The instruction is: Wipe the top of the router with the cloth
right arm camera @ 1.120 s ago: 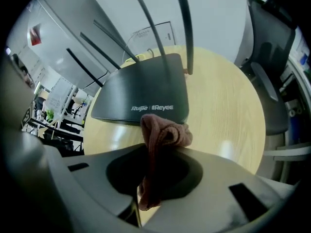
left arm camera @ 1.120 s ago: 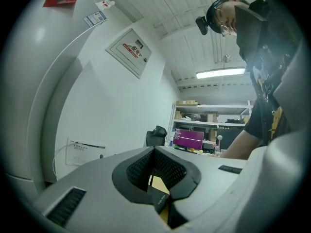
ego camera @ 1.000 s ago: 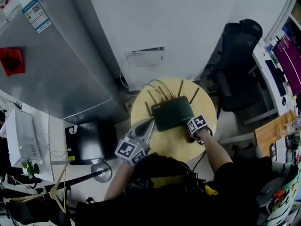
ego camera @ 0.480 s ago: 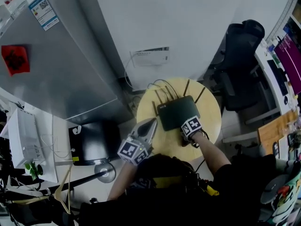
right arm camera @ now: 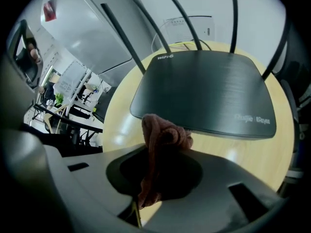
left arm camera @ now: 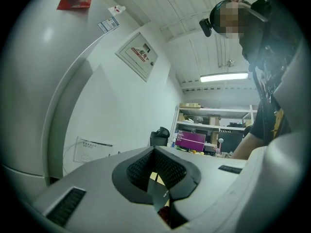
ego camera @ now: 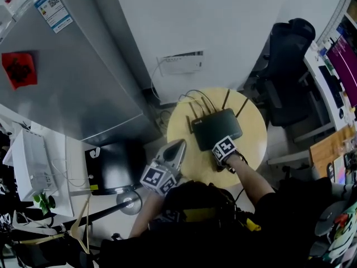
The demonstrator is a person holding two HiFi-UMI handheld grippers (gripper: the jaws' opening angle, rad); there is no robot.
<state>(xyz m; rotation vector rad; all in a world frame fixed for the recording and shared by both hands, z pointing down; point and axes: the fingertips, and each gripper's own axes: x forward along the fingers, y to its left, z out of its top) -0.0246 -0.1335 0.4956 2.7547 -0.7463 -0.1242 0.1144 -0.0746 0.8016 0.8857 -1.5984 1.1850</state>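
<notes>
Right gripper (right arm camera: 155,176) pinching cloth (right arm camera: 164,136) at router (right arm camera: 204,91) near edge; left gripper (left arm camera: 158,191) pressed together, empty

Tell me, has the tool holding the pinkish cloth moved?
Yes. The right tool, shut on the pinkish cloth, has slid left along the near edge of the flat black router, from its right corner towards the middle.

The antennas (right arm camera: 232,18) run off — past the top edge.
</notes>
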